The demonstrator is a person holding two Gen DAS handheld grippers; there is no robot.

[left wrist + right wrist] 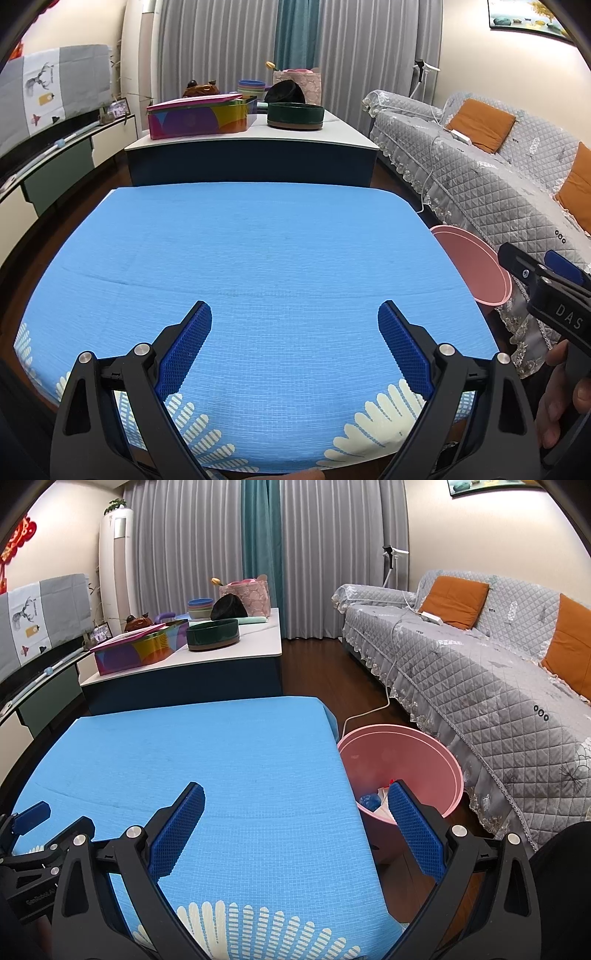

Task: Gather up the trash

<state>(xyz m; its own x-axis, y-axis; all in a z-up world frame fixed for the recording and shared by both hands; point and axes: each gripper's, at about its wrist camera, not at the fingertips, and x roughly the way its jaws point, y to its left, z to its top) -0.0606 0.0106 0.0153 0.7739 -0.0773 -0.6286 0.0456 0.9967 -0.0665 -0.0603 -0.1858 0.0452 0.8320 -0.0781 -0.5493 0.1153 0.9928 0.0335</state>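
The bench [221, 760] wears a blue woven cloth with pale fan-shaped prints along its near edge, and it spreads under and ahead of both claws. Just off its right edge, ahead and to the right of the right claw [297, 827], stands the pink bin [424, 753], a round tub with a smooth rim set on the dark wood floor between the bench and the grey quilted sofa [480, 686]. Inside it lies the trash [373, 799]: a crumpled blue piece with white scraps and a speck of red, partly hidden behind the right claw's right finger.

The right claw hovers over the bench's right edge, jaws spread wide and gripping nothing, one finger above the cloth and the other above the bin's mouth. The left claw [295, 345] hangs over the middle of the cloth, level with its partner, jaws likewise wide and bare. From its view the pink bin [476, 266] sits ahead and far right, with the right claw's body beside it.
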